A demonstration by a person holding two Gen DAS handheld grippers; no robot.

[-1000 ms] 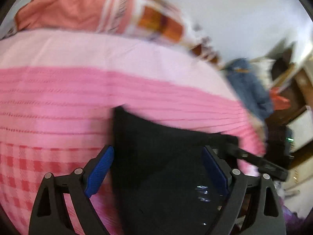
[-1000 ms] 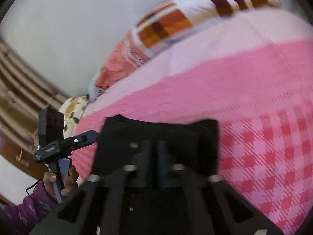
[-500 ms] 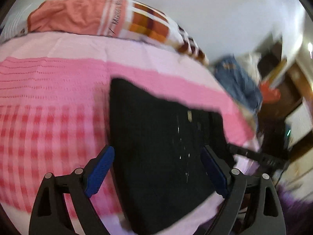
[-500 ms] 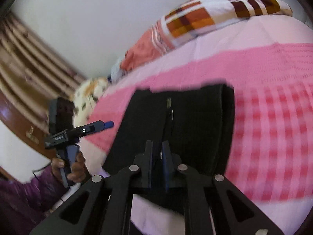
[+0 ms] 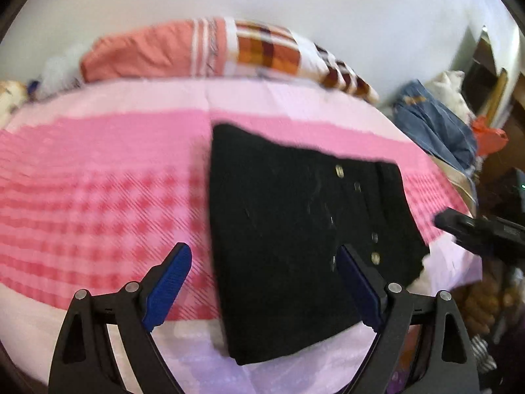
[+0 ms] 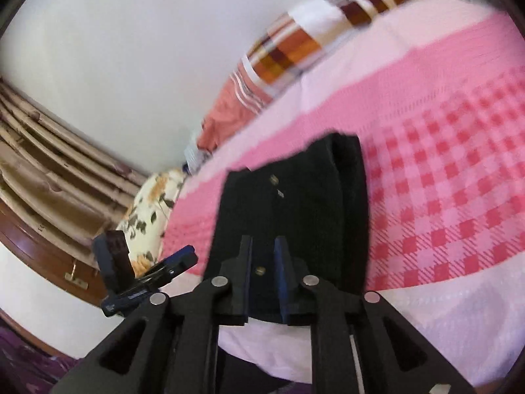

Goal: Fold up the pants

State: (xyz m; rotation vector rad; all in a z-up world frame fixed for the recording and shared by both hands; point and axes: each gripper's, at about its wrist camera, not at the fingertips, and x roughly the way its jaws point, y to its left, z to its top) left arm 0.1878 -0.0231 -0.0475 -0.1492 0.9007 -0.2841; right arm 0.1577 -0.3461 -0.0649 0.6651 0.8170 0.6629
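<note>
The black pants [image 5: 295,229] lie folded into a flat rectangle on the pink checked bed cover [image 5: 98,197], near its front edge. They also show in the right wrist view [image 6: 295,203]. My left gripper [image 5: 262,262] is open and empty, held above and in front of the pants. My right gripper [image 6: 264,246] has its jaws a small gap apart, with nothing between them, pulled back off the pants' near edge. The right gripper's tip [image 5: 479,229] shows at the right of the left wrist view.
Orange and checked pillows [image 5: 213,49] lie along the wall at the bed's far side. A flowered pillow [image 6: 147,210] and brown curtains [image 6: 49,170] are left of the bed. Blue clothes [image 5: 433,124] and clutter stand to the right.
Both grippers have pulled back and up from the pants. The right gripper, shut with the pants at its tips, has opened a little. The pants stay flat on the bed.
</note>
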